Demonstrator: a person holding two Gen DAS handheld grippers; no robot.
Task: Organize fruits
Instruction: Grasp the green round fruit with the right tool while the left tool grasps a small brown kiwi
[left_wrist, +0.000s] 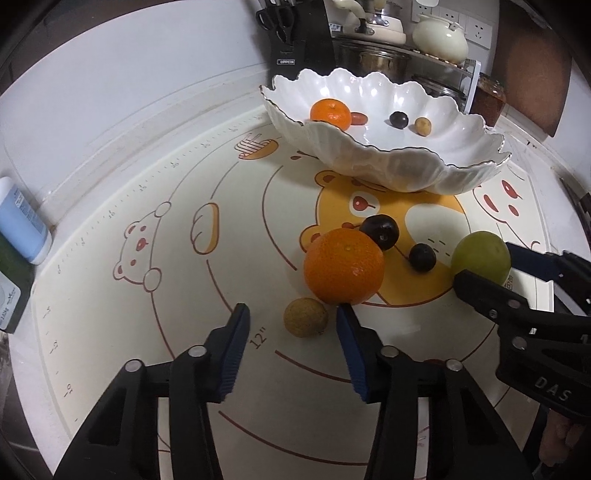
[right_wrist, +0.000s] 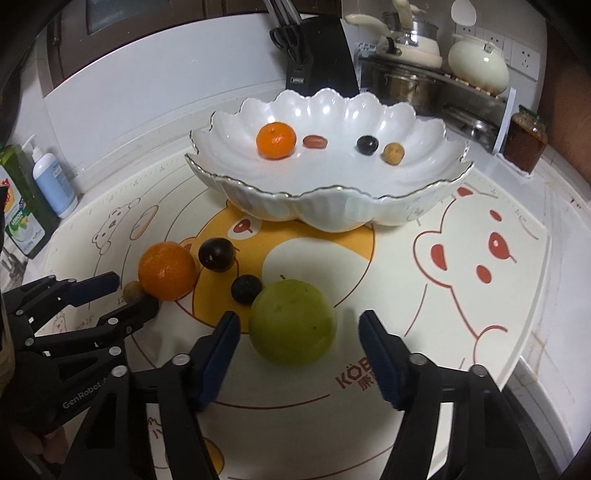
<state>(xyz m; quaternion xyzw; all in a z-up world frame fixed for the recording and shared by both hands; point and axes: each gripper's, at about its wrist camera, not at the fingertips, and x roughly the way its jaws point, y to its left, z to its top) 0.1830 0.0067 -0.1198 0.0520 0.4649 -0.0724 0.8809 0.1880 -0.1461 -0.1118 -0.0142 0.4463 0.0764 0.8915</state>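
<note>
Bench (right_wrist: 554, 236): white, carrying a bear-print mat (right_wrist: 461, 295) on which all the work sits.

Bowl (right_wrist: 332, 206): white, scalloped, gilt rim, at the far side of the mat. It already holds a small mandarin (right_wrist: 276, 140), a red date-like fruit (right_wrist: 315, 141), a dark plum (right_wrist: 366, 144) and a small brown longan (right_wrist: 393, 153).

Green fruit (right_wrist: 291, 321): largest loose piece, on the mat near me. My right gripper (right_wrist: 299, 328) straddles it, jaws spread, neither pad touching that I can see.

Orange (left_wrist: 343, 271): on the mat to the left of the green fruit, untouched.

Two dark plums (left_wrist: 380, 230) (left_wrist: 422, 257): loose between the orange and the green fruit.

Brown longan (left_wrist: 306, 317): smallest loose piece, just beside the orange. My left gripper (left_wrist: 291, 317) brackets it, jaws spread, a clear gap on the left side.

Step in hand, as I judge it: a paired pick-up, both fruits bracketed, neither gripped. Next I must close each pair until the pads bite, gently on the longan without nudging the orange, then lift clear and carry over the bowl's rim.
</note>
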